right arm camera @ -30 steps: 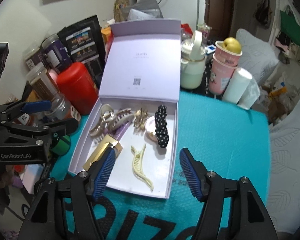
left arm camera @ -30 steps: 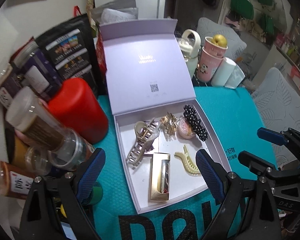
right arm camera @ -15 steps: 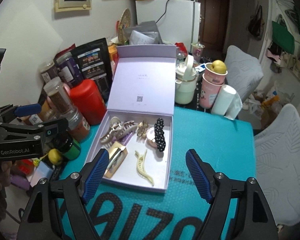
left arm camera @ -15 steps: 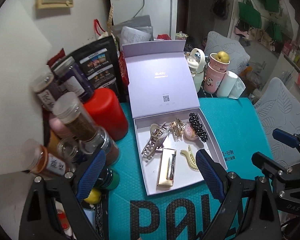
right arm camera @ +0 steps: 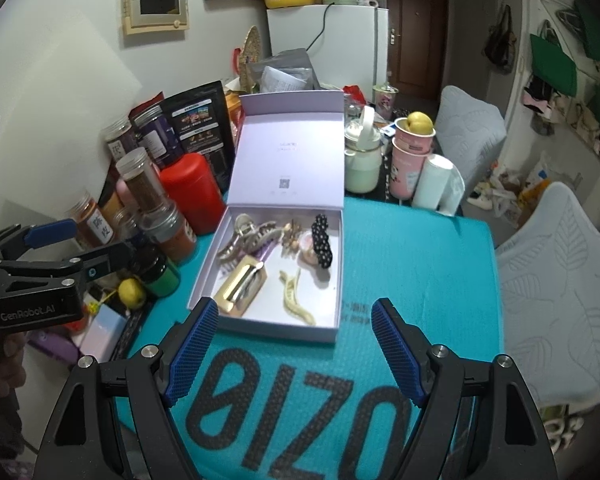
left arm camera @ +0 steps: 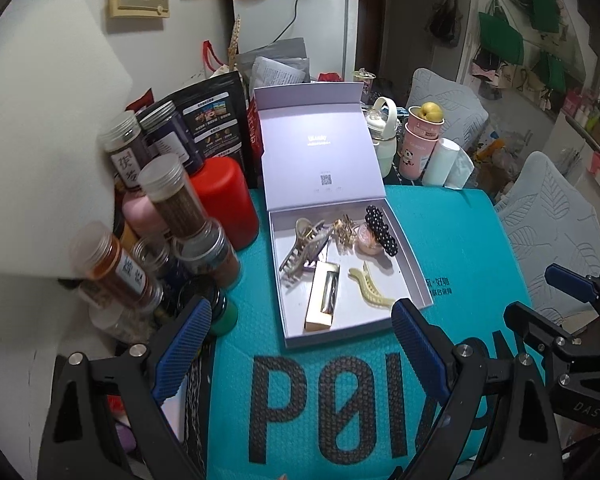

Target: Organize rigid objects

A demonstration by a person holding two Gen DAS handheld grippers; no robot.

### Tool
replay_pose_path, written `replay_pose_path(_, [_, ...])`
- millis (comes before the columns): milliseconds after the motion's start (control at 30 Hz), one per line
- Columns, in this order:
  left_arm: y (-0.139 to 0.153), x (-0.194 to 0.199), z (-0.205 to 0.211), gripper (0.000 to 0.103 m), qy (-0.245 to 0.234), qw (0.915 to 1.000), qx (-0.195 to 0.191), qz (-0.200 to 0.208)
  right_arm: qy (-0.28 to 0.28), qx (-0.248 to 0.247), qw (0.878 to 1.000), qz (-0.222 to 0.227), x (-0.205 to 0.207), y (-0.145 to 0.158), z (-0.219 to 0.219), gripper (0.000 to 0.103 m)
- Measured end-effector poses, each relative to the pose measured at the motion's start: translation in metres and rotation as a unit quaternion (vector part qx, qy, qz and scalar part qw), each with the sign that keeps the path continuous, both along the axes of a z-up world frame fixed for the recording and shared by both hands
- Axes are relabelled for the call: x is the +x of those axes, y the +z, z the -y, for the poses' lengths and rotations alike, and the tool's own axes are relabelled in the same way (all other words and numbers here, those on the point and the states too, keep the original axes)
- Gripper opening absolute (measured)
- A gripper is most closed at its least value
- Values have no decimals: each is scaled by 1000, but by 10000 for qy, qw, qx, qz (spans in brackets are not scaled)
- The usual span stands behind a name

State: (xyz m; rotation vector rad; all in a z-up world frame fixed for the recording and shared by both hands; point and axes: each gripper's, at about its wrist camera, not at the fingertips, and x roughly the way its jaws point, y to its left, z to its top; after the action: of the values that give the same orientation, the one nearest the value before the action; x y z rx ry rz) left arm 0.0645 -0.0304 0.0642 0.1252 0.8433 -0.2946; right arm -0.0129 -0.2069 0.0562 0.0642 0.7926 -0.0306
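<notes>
Both tongs have drawn back from the lavender box at frame centre: the left tongs and right tongs hang spread and empty above the teal bench. The hair clips lie inside, so sorting looks finished.

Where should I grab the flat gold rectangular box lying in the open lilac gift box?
Grip the gold rectangular box across its two long sides, near the middle, coming straight down from above. It lies flat on the floor of the lilac gift box, so only its narrow width suits the jaws. Both grippers are open and empty.
</notes>
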Motion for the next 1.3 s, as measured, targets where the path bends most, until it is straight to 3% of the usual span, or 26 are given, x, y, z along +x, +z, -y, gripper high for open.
replay_pose_path(633, [-22, -69, 2, 93, 377, 9992, -141, -80, 186, -30, 9998, -64, -53, -20, 7, 80])
replay_pose_path(1300, [-20, -75, 4, 93, 585, 9982, -128, -104, 296, -22, 9995, -70, -55, -20, 10, 80])
